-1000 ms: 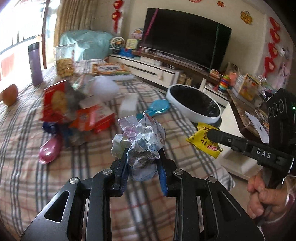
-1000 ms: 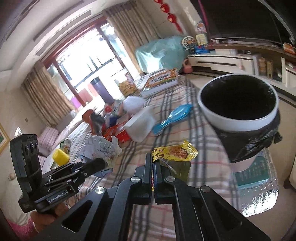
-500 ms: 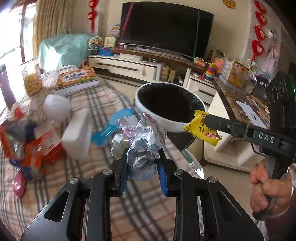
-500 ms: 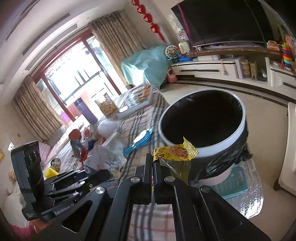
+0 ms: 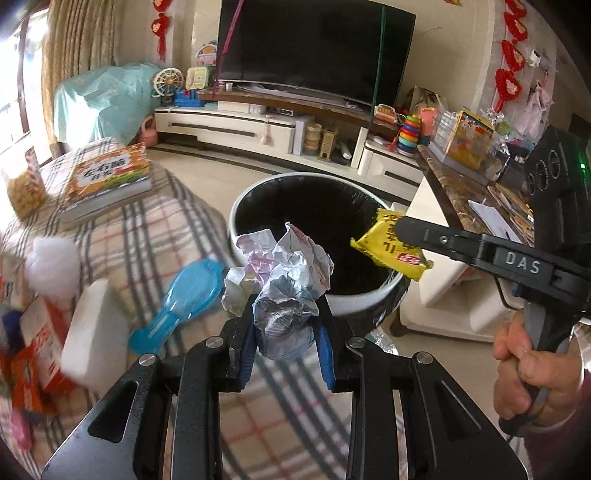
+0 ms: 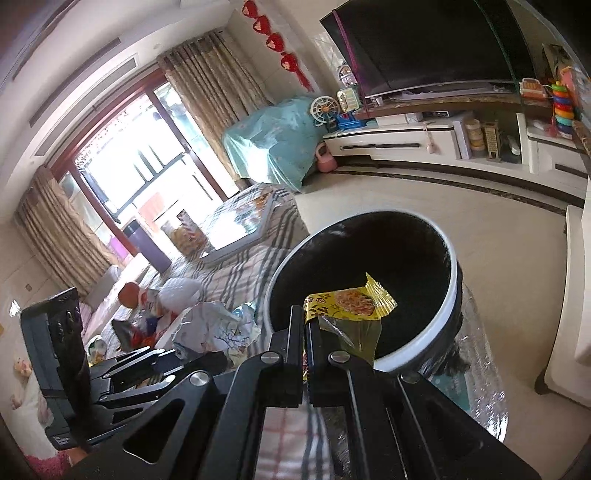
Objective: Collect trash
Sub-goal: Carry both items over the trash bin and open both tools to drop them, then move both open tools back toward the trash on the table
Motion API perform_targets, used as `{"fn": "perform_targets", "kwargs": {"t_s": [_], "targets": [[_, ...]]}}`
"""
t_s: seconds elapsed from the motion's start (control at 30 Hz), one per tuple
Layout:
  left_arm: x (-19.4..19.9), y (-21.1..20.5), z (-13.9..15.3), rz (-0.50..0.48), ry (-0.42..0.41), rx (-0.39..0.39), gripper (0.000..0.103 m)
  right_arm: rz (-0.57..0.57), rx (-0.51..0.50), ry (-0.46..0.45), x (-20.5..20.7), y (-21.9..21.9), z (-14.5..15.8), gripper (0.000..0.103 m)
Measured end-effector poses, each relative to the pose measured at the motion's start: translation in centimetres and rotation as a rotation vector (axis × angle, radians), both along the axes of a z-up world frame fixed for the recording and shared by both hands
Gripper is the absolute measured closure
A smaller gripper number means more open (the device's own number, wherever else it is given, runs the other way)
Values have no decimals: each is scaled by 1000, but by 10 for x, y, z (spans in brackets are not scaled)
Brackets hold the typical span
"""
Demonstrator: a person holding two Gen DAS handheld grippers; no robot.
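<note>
The bin (image 5: 373, 295) now fills the middle of the left wrist view; a second ago it stood smaller and far right, past the cloth (image 5: 155, 229). It is white-rimmed, lined with a black bag, and stands just off the right edge of the checked cloth. In the right wrist view its mouth (image 6: 369, 266) has grown as well and now lies under the wrapper.

The left gripper (image 5: 286, 354) holds the paper ball (image 5: 288, 280) as before, its blue pads pressed on the ball's lower part; the ball now hangs at the bin's near rim, where earlier it was over the cloth. The right gripper (image 6: 306, 332) stays clamped, jaws nearly together, on the yellow wrapper (image 6: 351, 306), which has come from beside the table edge to above the bin's dark opening. From the left wrist camera the wrapper (image 5: 391, 247) shows over the right part of the bin, pinched at its corner.

The cloth is checked in grey, red and white. On it lie a book (image 5: 107, 181) far left, a white block (image 5: 88, 332), a blue scoop (image 5: 181, 302) and a white puff (image 5: 51, 262). Beyond is pale floor, a long white TV cabinet (image 5: 229, 125) with a dark TV (image 5: 314, 48) above it, and red ornaments (image 6: 273, 33) on the wall. Curtains (image 6: 210, 85) frame a bright window on the left.
</note>
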State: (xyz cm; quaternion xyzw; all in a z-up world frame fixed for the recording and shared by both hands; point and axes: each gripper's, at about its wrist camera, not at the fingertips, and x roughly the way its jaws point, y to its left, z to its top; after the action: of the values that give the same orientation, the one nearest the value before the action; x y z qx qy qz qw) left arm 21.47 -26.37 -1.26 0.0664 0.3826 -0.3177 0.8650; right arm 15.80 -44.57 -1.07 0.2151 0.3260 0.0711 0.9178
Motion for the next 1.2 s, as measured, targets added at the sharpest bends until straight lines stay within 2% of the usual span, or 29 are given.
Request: {"fn": "perform_targets", "kwargs": {"t_s": [0.4, 0.47, 0.6, 0.7, 0.77, 0.83, 0.93, 0.97, 1.03, 1.1, 1.2], "targets": [[36, -41, 0, -42, 10, 17, 75, -23, 9, 72, 46, -32, -14, 102], [42, -44, -3, -49, 26, 17, 72, -20, 13, 89, 51, -35, -17, 96], [47, -45, -9, -43, 45, 25, 59, -43, 34, 127, 57, -44, -24, 96], [46, -39, -10, -35, 54, 9, 44, -62, 49, 138, 53, -50, -27, 94], [43, -34, -10, -24, 55, 1, 40, -75, 59, 132, 48, -53, -26, 89], [38, -27, -9, -12, 57, -11, 39, -89, 65, 117, 41, -53, -22, 70], [29, -14, -10, 14, 47, -24, 34, -99, 63, 85, 31, -50, -15, 52], [23, -7, -10, 26, 43, -30, 33, -99, 59, 78, 27, -46, -14, 49], [14, 4, -11, 44, 34, -36, 33, -98, 44, 67, 20, -37, -11, 32], [5, 16, -11, 68, 23, -40, 32, -93, 27, 51, 11, -24, -9, 22], [-11, 37, -12, 102, 13, -46, 30, -79, 3, 44, 3, -6, -9, 19]]}}
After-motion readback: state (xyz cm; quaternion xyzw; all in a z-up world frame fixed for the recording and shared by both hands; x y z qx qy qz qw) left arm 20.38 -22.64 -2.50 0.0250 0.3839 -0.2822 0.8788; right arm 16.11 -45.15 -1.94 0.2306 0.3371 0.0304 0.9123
